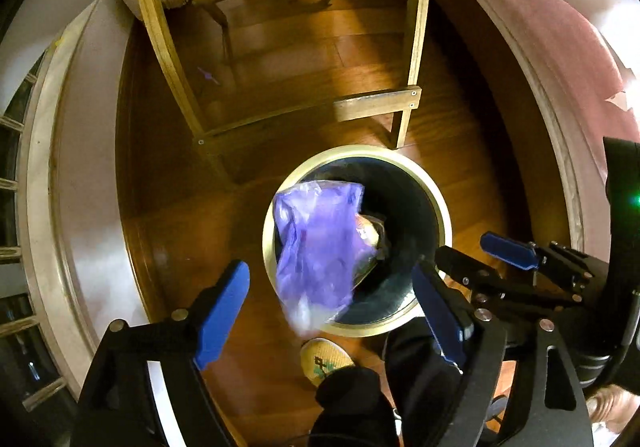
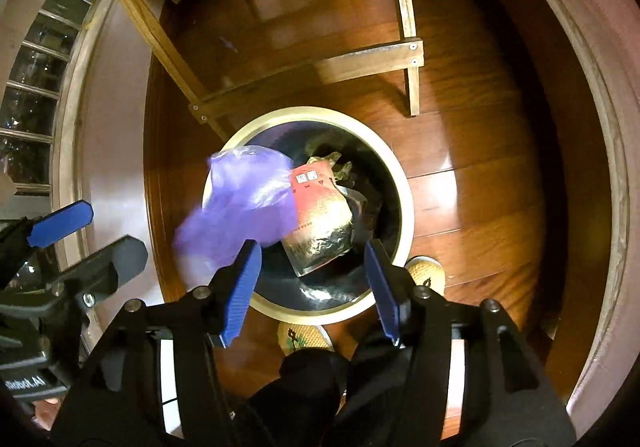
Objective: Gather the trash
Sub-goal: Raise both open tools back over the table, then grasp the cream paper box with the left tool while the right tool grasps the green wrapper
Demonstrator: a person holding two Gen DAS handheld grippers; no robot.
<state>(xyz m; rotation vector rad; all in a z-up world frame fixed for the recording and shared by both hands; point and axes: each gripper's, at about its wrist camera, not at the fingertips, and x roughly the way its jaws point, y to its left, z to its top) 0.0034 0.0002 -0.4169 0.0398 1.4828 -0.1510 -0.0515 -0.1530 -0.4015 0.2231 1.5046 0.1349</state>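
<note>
A round bin with a cream rim [image 1: 442, 207] [image 2: 405, 203] and a dark inside stands on the wooden floor below both grippers. A crumpled purple plastic bag [image 1: 316, 247] [image 2: 244, 203], blurred, hangs loose over the bin's left side. No pad touches it. A red and silver foil pouch [image 2: 320, 215] [image 1: 370, 233] lies inside the bin beside it. My left gripper [image 1: 332, 311] [image 2: 88, 243] is open, its blue pads wide apart above the bag. My right gripper [image 2: 312, 287] [image 1: 480, 259] is open above the pouch, with nothing pressed between its pads.
A wooden furniture frame [image 1: 376, 105] [image 2: 368, 61] stands just beyond the bin. A person's yellow slippers [image 1: 324, 359] [image 2: 426, 273] are at the bin's near edge. A pale wall and baseboard [image 1: 80, 167] run along the left, with a window [image 2: 36, 87].
</note>
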